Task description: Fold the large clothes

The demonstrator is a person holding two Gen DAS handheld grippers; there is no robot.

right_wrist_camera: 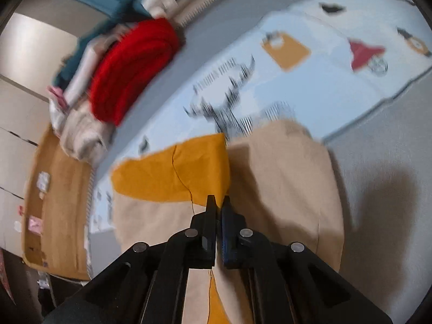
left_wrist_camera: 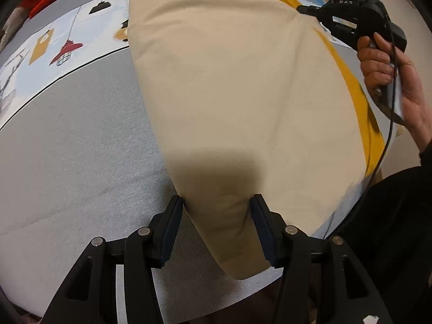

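A large beige garment with mustard-yellow parts (left_wrist_camera: 237,94) lies on the grey bed surface (left_wrist_camera: 67,162). My left gripper (left_wrist_camera: 217,205) is open, its fingers apart on either side of the garment's near bunched end. My right gripper (right_wrist_camera: 218,202) is shut on the garment's edge where the yellow part (right_wrist_camera: 175,175) meets the beige (right_wrist_camera: 283,183). The right gripper also shows in the left wrist view (left_wrist_camera: 305,9), held by a hand at the garment's far right corner.
A light-blue printed sheet (right_wrist_camera: 310,86) covers the far part of the bed. A pile of clothes with a red knit (right_wrist_camera: 132,70) lies at the bed's far edge. A cardboard box (right_wrist_camera: 54,202) stands beside the bed. A cable (left_wrist_camera: 378,162) hangs from the right gripper.
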